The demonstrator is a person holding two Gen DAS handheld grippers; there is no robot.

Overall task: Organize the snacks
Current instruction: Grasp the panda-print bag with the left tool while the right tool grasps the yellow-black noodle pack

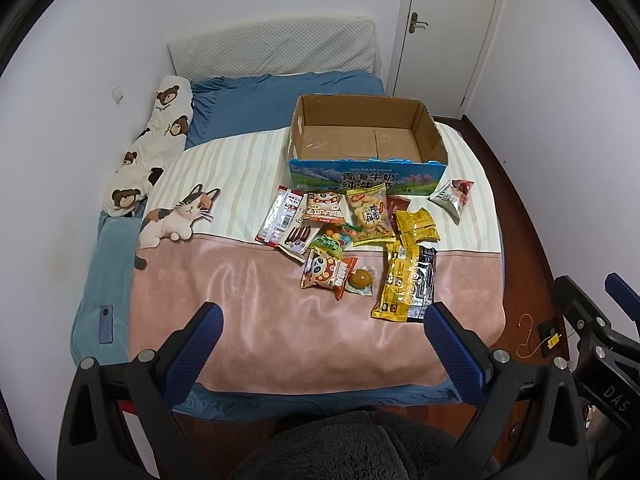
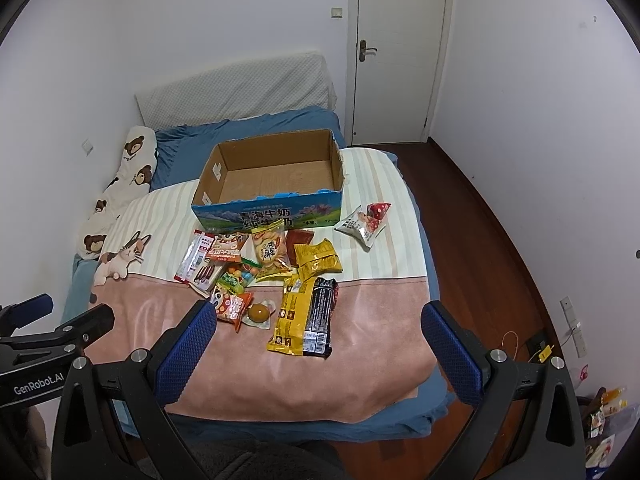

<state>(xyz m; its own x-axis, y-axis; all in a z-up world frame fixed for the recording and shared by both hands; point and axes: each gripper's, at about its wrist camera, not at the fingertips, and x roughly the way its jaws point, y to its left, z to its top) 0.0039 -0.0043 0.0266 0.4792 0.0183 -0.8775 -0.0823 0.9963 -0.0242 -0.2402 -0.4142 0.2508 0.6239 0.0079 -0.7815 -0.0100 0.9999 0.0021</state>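
Snack packets [image 1: 352, 236] lie in a loose heap on the blanket, ahead of both sets of jaws, none gripped. Nearest the left gripper [image 1: 322, 342]: long yellow packet [image 1: 394, 284] beside a black one [image 1: 423, 284], just beyond its right fingertip. Panda packet [image 1: 326, 274] and a round amber sweet in clear wrap [image 1: 361, 279] sit ahead of the gap between the fingers. In the right wrist view the panda packet [image 2: 230, 306] is just past the left fingertip of the right gripper [image 2: 320, 340].

Further on: yellow crisp bag [image 1: 369, 210], two small yellow packets [image 1: 416, 226], red-and-white stick packet [image 1: 278, 216]. One white-and-red pouch [image 1: 452, 196] lies apart, off to the right of the heap.

Cardboard milk box [image 1: 366, 176], open-topped, blue printed front, stands beyond the heap; its floor shows bare.

Both grippers: jaws wide, holding nothing, hovering over the near edge of the pink and striped blanket [image 1: 248, 320]. Blue sheet under it; bear-print pillow [image 1: 156, 140] far left by the wall; white door [image 1: 444, 28] beyond
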